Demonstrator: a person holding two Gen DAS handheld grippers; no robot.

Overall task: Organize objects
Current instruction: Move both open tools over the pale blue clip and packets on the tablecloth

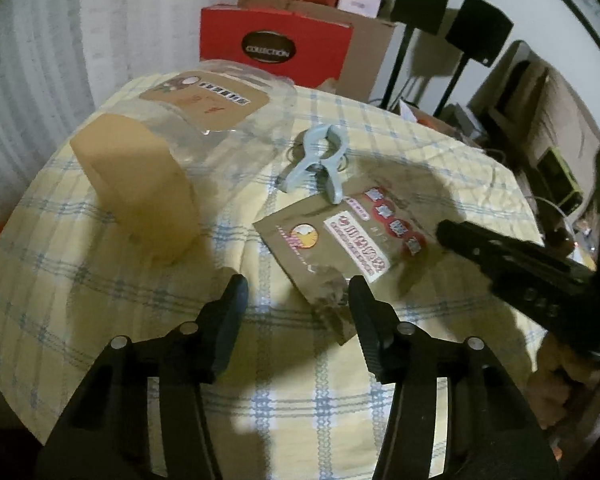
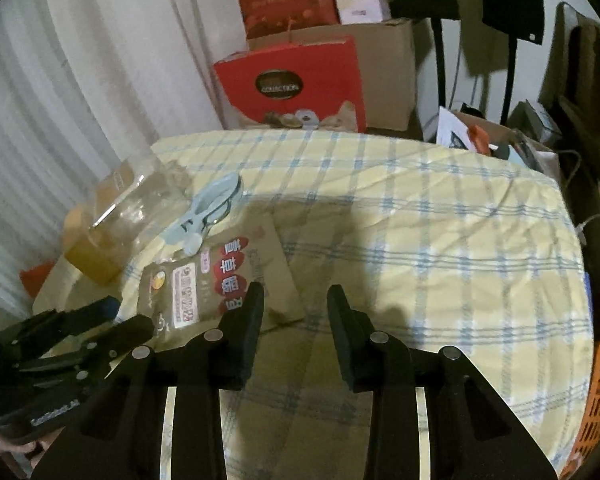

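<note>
Left wrist view, left claw open, empty, brown packet just ahead.

"COLLECTION" on oval badge of red box; other labels unreadable.

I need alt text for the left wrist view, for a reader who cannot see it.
The open left gripper hovers over a brown snack pouch on a yellow checked tablecloth. Behind lie a pale blue clip and a clear jar on its side; the right gripper enters from the right.
</note>
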